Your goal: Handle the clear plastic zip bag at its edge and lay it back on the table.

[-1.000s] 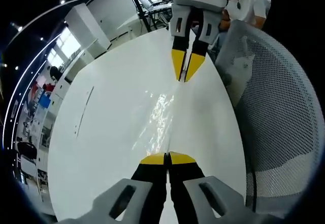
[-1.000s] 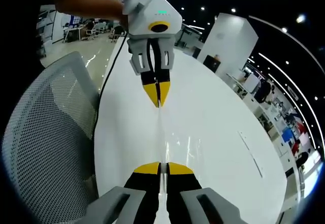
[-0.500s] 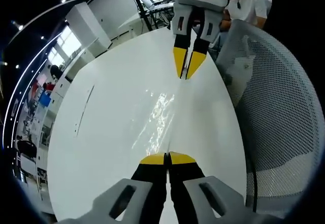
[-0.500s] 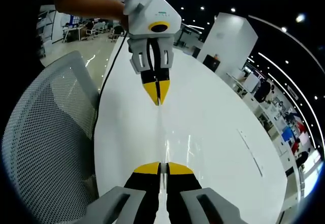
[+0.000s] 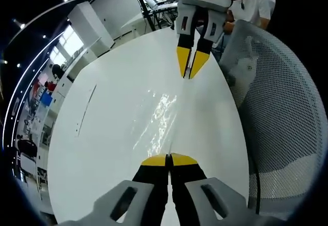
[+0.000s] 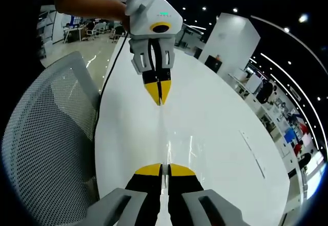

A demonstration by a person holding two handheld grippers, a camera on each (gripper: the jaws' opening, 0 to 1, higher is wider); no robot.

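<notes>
Yellow fingertips [image 5: 155, 160] of both grippers pinch glossy clear bag [image 5: 163, 114] edge.

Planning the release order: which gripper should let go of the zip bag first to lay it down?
Near even, slight lean right. Both grippers, left and right, are shut on opposite ends of the zip bag, stretched between them over the white table. The right's end looks closer to the table, though that is hard to judge.
</notes>
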